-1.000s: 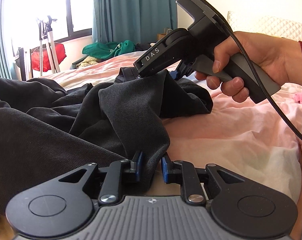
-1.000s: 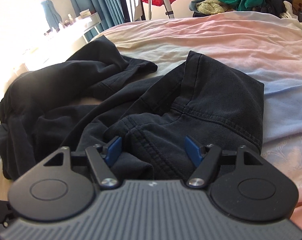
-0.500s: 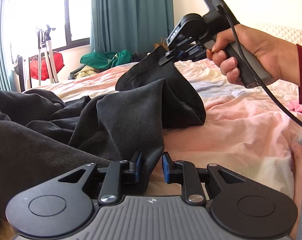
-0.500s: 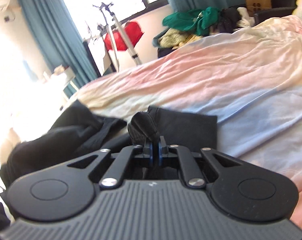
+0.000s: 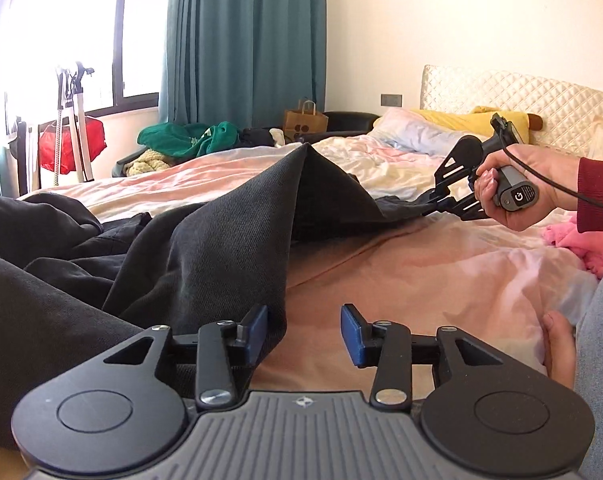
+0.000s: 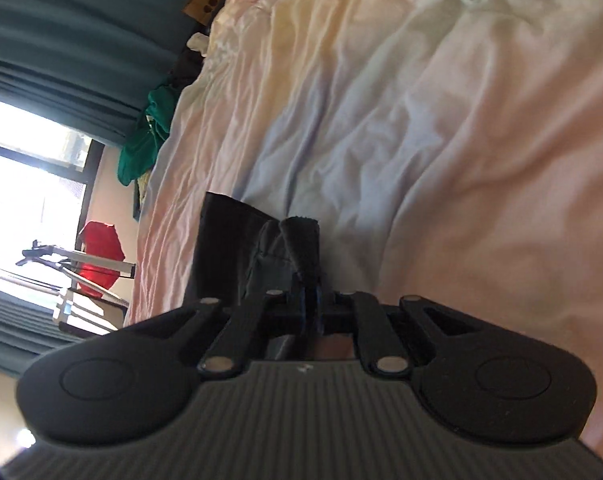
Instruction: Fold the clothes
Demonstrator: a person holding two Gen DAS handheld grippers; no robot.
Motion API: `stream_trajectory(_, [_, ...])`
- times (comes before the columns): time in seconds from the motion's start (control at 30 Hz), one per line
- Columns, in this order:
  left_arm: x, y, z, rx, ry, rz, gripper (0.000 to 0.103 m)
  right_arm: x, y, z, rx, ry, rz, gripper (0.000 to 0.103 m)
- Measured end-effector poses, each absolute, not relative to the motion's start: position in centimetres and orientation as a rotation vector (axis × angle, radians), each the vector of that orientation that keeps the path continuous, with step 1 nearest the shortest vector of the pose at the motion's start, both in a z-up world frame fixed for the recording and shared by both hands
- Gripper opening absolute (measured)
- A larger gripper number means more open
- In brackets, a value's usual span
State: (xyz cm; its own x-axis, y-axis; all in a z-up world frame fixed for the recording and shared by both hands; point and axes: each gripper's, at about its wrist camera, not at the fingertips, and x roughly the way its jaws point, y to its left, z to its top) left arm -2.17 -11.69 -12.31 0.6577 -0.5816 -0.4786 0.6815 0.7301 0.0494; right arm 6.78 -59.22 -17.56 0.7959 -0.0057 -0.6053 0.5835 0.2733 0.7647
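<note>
Nearest the left-wrist camera, the left gripper [image 5: 304, 334] sits low over the bed [image 5: 441, 272] with its fingers [image 5: 257, 326] standing apart; the near edge of the dark garment [image 5: 221, 248] drapes over the inner side of the left finger only, and nothing is pinched between the two. From there the cloth rises away from the camera to a peaked ridge, then slopes down and to the right toward the right gripper [image 5: 441, 200], held in a hand [image 5: 517, 188] with a red sleeve. So the garment's long axis runs from the near left corner, up over the ridge, out to the far right.

In the right-wrist view the right gripper [image 6: 310, 304] has its fingers pressed together on a bunched fold of the dark cloth [image 6: 297, 240], with the pink-and-blue sheet behind. The picture is rolled sideways and a little soft, so it seems a corner or hem, though I cannot tell which.

The right hand is the one with a hold; the left is touching but free. Any re-grip by the left would need only a short shift leftward onto the draped edge. Green clothes [image 5: 187, 140] lie beyond the bed's far side
</note>
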Motion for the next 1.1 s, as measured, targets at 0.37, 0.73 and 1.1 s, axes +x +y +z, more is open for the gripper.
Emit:
stream_trajectory(0.37, [-3.8, -11.8, -11.6, 0.248, 0.485, -0.704, 0.046, 5.3, -57.7, -16.7, 1.212, 0.573, -0.404, 0.049])
stream_trajectory(0.73, [-6.1, -10.7, -8.4, 0.196, 0.407, -0.704, 0.063, 2.5, -56.8, -16.1, 1.337, 0.537, -0.274, 0.081])
stream_trajectory(1.1, [-5.0, -10.9, -8.6, 0.169, 0.444, -0.672, 0.070, 4.6, -56.5, -17.7, 1.372, 0.582, -0.194, 0.068])
